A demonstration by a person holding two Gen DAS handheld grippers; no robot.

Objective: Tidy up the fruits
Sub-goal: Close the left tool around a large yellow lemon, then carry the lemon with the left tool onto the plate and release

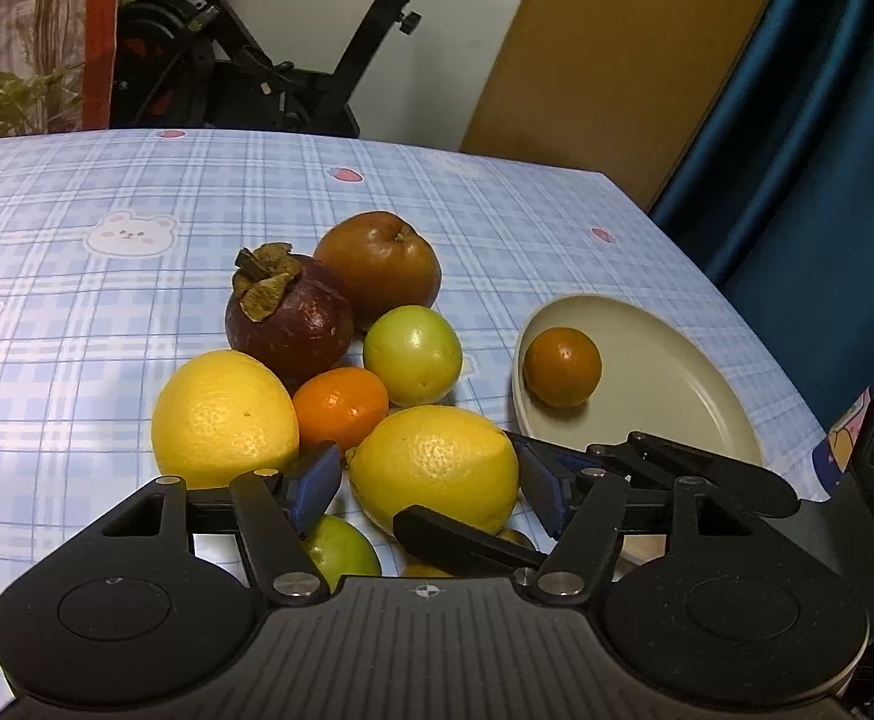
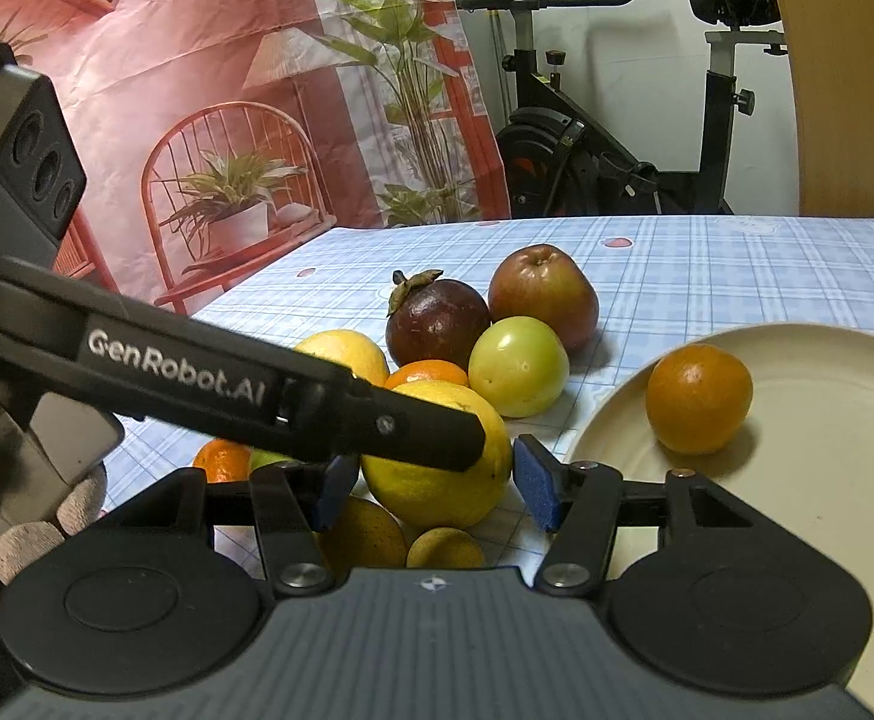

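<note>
A large yellow lemon (image 1: 434,468) (image 2: 437,480) lies at the near edge of a fruit pile on the checked tablecloth. My left gripper (image 1: 431,492) straddles it, blue pads a hair off its sides, open. My right gripper (image 2: 435,492) has both pads pressed against the same lemon, shut on it; its black fingers (image 1: 466,540) cross the left wrist view. A left gripper finger (image 2: 377,414) lies over the lemon's top. The cream plate (image 1: 646,324) (image 2: 796,480) at the right holds one orange (image 1: 562,366) (image 2: 697,399).
The pile also holds a second yellow citrus (image 1: 224,420), a mangosteen (image 1: 290,324), a brown apple (image 1: 380,261), a green fruit (image 1: 413,354) and a small orange (image 1: 341,408). A gloved hand (image 2: 29,516) is at the left. An exercise bike (image 2: 616,150) stands beyond the table.
</note>
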